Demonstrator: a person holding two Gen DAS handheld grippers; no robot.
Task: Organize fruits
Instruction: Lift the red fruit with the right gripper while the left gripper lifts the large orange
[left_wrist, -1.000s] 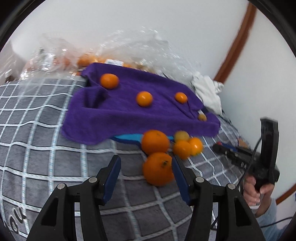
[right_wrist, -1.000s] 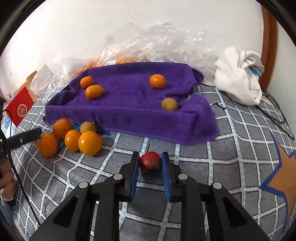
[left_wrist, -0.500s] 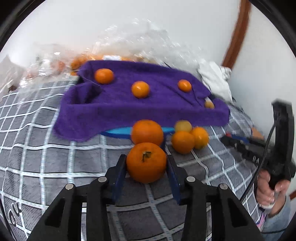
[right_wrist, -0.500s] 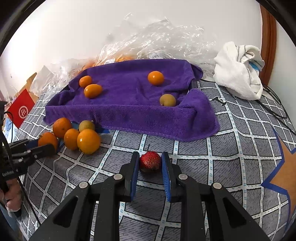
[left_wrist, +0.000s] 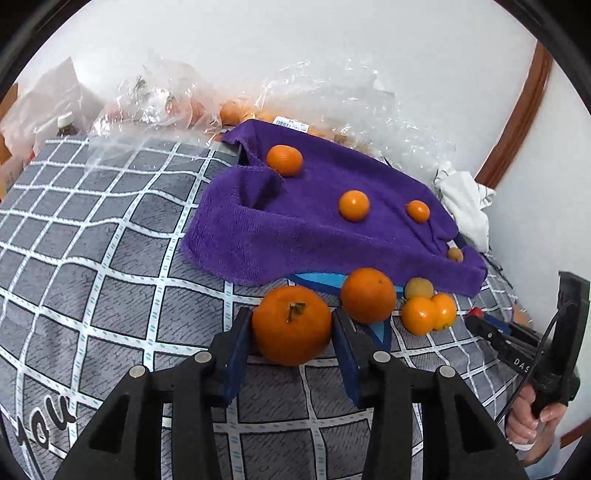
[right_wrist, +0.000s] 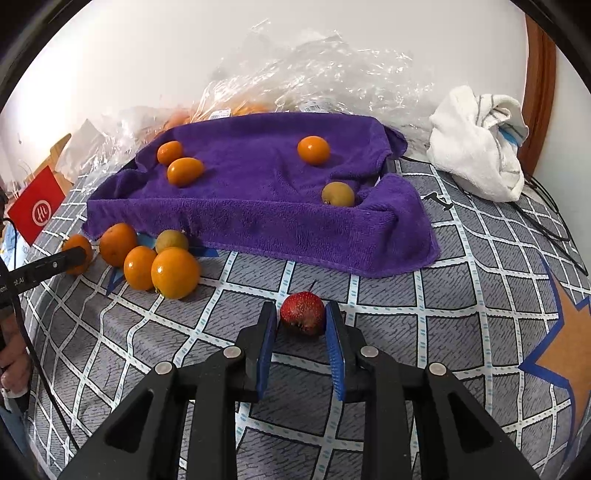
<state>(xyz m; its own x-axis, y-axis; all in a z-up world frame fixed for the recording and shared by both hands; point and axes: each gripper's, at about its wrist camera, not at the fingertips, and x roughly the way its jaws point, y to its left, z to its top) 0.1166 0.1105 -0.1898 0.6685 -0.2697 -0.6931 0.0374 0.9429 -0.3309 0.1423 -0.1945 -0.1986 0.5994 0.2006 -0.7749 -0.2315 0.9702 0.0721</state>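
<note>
Evidently the pick-up step is in hand: a stemmed orange (left_wrist: 291, 325) sits between the pads of the left tool (left_wrist: 292, 334), jaws clamped on its sides, and the right tool (right_wrist: 301, 325) is closed on a strawberry (right_wrist: 303, 313), its left pad perhaps a hair off. Both fruits seem low over the checked bedspread (left_wrist: 110, 258). Just ahead of each tool lies the purple towel (right_wrist: 258, 206), already carrying four small fruits. Next, I judge, comes a lift and carry forward onto it, gently for the soft berry. Readable writing: "you" on the bedspread near the left tool, "DAS" on the right tool's arm, a circular white logo on a red card (right_wrist: 37, 210).
</note>
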